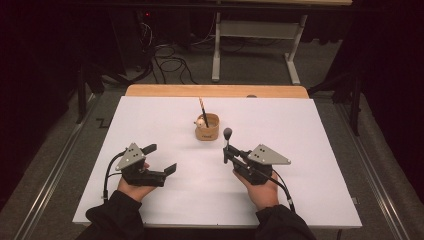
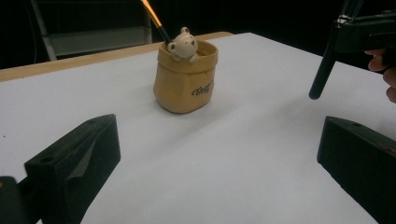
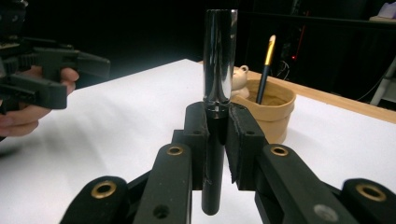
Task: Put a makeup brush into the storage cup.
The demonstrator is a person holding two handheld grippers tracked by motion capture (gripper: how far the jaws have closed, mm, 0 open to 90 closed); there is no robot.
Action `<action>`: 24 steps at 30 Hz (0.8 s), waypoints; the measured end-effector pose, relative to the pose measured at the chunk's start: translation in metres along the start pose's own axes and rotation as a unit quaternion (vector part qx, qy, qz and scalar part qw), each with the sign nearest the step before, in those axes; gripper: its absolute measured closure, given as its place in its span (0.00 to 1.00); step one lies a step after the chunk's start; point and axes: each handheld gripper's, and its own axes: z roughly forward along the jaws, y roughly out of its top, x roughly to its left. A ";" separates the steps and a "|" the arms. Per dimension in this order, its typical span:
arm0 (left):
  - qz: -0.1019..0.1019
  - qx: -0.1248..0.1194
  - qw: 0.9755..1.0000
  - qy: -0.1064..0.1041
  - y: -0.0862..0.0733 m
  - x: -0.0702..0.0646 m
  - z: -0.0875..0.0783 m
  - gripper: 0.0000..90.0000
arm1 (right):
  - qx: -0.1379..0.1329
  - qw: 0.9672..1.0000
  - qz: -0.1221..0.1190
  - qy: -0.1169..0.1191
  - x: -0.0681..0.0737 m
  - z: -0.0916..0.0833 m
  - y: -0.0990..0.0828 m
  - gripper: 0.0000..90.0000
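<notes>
My right claw is clamped on a brush, held upright: round dark head up top, black handle hanging below the jaws, clear of the white surface. In the right gripper view the brush shows a shiny ferrule just above the pads, w/ the handle running down between them.

My left claw is spread wide, nothing in it, resting low by the surface w/ my hand behind it.

Tan cup sits ahead of both claws, roughly between them, nearer the right one. It has a small bear figure on its rim and one orange-and-black brush leaning in it. In the left gripper view the cup is straight ahead, and the held brush handle hangs off to the right.
</notes>
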 end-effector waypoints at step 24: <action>-0.006 -0.003 1.000 -0.007 0.000 0.002 -0.002 0.00 | -0.010 1.000 0.010 -0.026 -0.021 0.015 0.036 0.90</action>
